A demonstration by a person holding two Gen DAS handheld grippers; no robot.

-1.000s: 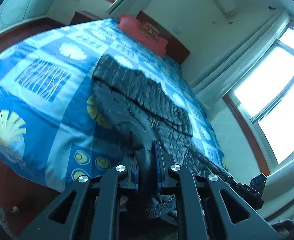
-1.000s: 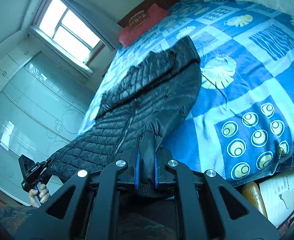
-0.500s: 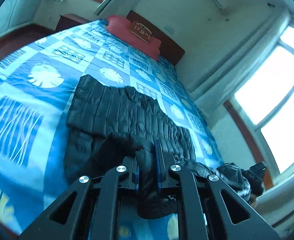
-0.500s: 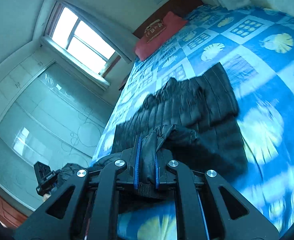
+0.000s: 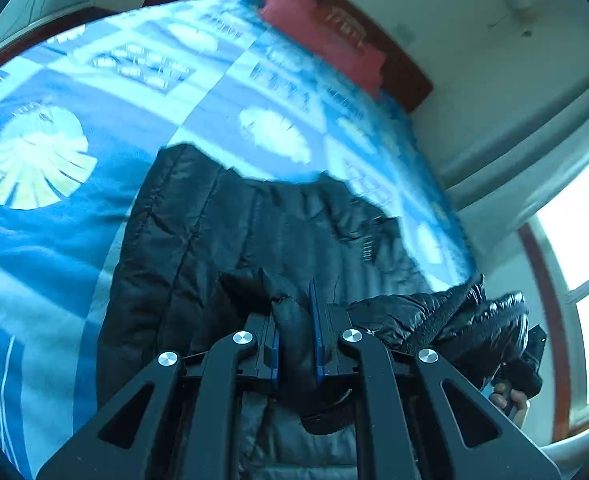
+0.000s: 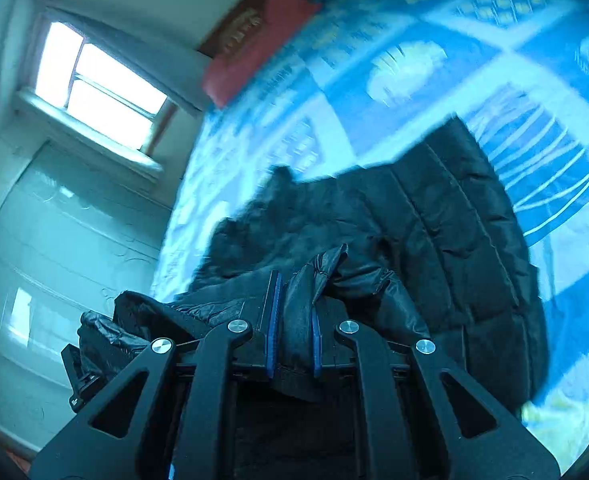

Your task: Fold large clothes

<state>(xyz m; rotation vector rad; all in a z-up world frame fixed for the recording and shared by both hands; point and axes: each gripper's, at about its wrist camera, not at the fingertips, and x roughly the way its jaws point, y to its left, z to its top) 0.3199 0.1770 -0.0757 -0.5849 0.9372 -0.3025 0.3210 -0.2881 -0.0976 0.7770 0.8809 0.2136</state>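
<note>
A black quilted puffer jacket (image 5: 254,216) lies on the blue patterned bedspread (image 5: 54,208). My left gripper (image 5: 294,316) is shut on a bunched edge of the jacket, which sticks up between the blue pads. In the right wrist view the same jacket (image 6: 446,216) spreads ahead, and my right gripper (image 6: 292,312) is shut on another fold of it. The held edge arches over the part lying flat. The other gripper shows at the right edge of the left wrist view, held by a hand (image 5: 506,398), half wrapped in fabric.
A red pillow (image 5: 326,36) rests against the dark wooden headboard (image 5: 406,76) at the far end of the bed. A bright window (image 6: 94,84) and pale glossy wardrobe doors (image 6: 54,260) stand beside the bed. Bedspread (image 6: 414,68) lies bare beyond the jacket.
Both grippers have carried the jacket's near edge forward over the bed toward the pillow. The jacket, stretched long a second ago, now lies doubled, and its far end is much closer.
</note>
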